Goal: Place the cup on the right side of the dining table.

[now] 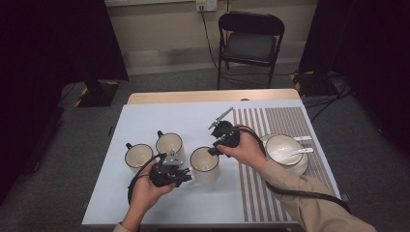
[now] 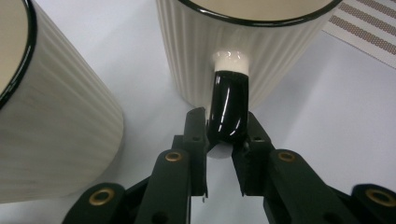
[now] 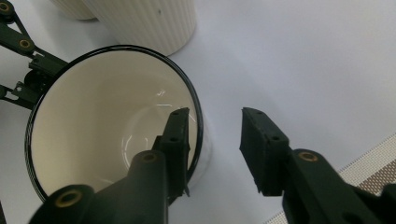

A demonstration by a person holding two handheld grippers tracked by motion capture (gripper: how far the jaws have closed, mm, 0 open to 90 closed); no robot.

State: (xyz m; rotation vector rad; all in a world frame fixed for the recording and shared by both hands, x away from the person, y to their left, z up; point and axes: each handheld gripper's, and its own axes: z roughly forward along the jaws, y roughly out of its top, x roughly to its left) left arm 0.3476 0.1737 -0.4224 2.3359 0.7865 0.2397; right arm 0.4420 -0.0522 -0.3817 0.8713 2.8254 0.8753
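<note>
Left gripper point(image 2: 225, 161) clamps the mug handle point(image 2: 229, 109) on the pale table point(image 1: 159, 116); right gripper point(image 3: 215, 149), jaws apart, straddles the mug rim point(image 3: 198, 116); chair point(image 1: 250, 41) beyond

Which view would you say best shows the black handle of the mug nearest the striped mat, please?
The left gripper view: the glossy black handle sits close up between the left gripper jaws. The high view shows that mug small, its handle hidden by the gripper. The right gripper view looks into the mug, the handle unseen.
</note>
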